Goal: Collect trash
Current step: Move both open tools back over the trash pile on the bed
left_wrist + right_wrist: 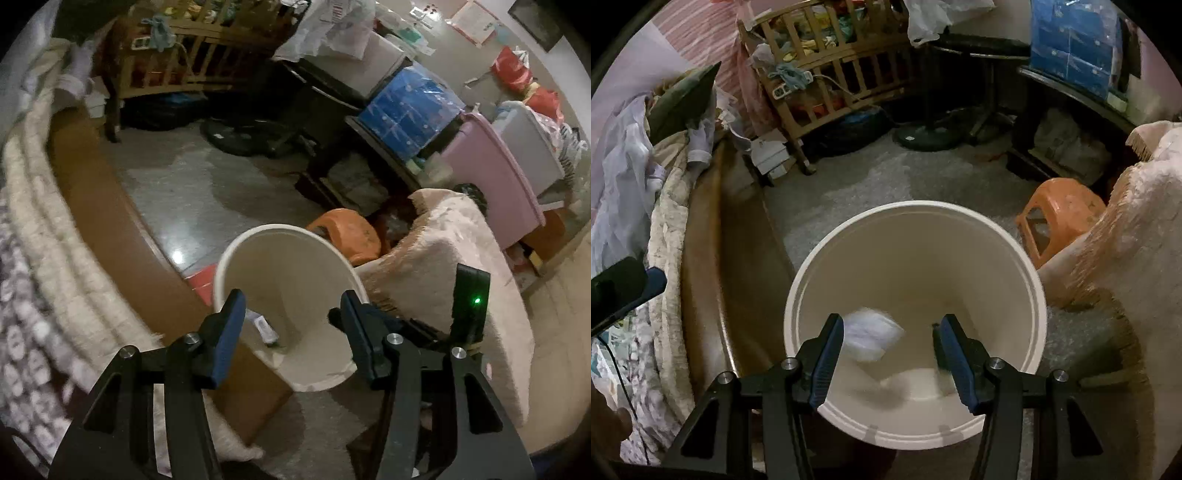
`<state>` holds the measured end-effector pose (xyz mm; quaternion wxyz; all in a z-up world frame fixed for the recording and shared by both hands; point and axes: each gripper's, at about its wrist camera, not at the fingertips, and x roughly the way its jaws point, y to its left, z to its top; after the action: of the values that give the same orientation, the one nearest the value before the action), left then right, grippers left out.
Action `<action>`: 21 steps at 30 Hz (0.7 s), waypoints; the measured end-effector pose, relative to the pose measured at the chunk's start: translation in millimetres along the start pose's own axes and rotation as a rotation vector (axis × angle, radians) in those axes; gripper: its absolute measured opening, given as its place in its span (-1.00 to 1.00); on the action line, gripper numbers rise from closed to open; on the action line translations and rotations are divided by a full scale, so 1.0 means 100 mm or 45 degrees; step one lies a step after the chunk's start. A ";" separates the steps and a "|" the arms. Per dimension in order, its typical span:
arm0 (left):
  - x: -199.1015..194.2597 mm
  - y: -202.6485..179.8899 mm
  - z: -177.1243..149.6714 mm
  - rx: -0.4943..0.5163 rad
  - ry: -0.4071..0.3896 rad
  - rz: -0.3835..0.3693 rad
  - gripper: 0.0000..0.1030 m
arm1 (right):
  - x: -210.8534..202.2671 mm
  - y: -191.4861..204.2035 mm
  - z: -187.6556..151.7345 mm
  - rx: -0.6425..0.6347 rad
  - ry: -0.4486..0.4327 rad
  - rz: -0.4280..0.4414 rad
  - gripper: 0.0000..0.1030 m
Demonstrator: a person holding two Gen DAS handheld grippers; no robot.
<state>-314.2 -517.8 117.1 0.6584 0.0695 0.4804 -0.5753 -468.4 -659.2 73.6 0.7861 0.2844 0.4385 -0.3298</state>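
Two handheld grippers hang over a white plastic bucket (916, 321) standing on a grey speckled floor (849, 184) in a cluttered bedroom. The right gripper (888, 350) points steeply down into the bucket's mouth, its blue-padded jaws standing partly apart with nothing pressed between them. A blurred, crumpled white piece of trash (870, 338), paper or plastic by the look of it, shows inside the bucket just beside the left pad, clear of both pads; whether it is in the air or lying against the wall cannot be told.

The left gripper (291, 325) sits to the side of the bucket (288, 280) and looks across its rim, jaws likewise partly apart and holding nothing. Through the gap a small white scrap (264, 328) lies low inside the bucket. The right gripper's body, with a green light (476, 301), shows at the right of this view.

An orange plastic stool (1060, 214) stands just behind the bucket on the right, beside a chair draped in a pale fringed blanket (1126, 258). On the left runs the brown wooden side of a bed (713, 266) heaped with quilts and clothing. Against the far wall stand a wooden crib (827, 74), the base of a pedestal fan (923, 138) and a dark table carrying a blue plastic-wrapped package (1075, 44).
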 end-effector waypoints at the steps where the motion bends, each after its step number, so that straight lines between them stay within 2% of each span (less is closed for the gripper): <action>1: -0.05 0.02 -0.02 -0.002 -0.010 0.033 0.01 | 0.01 0.03 -0.01 -0.002 0.006 0.004 0.02; 3: -0.11 0.07 -0.06 -0.007 -0.027 0.082 0.01 | 0.01 0.07 -0.02 -0.010 0.010 0.014 0.02; 8: -0.41 0.24 -0.23 0.019 -0.085 0.304 0.01 | -0.06 0.33 -0.05 -0.056 0.000 0.057 0.02; 12: -0.64 0.40 -0.35 0.025 -0.124 0.443 0.01 | -0.16 0.62 -0.08 -0.107 -0.024 0.091 0.02; 21: -1.30 0.90 -0.66 -0.050 -0.187 0.630 0.01 | -0.38 1.57 -0.21 -0.306 -0.042 0.221 0.07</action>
<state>-260.0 -355.8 133.2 0.8134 0.1300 0.4108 -0.3908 -374.0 -535.9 122.2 0.8472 0.2197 0.4356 -0.2103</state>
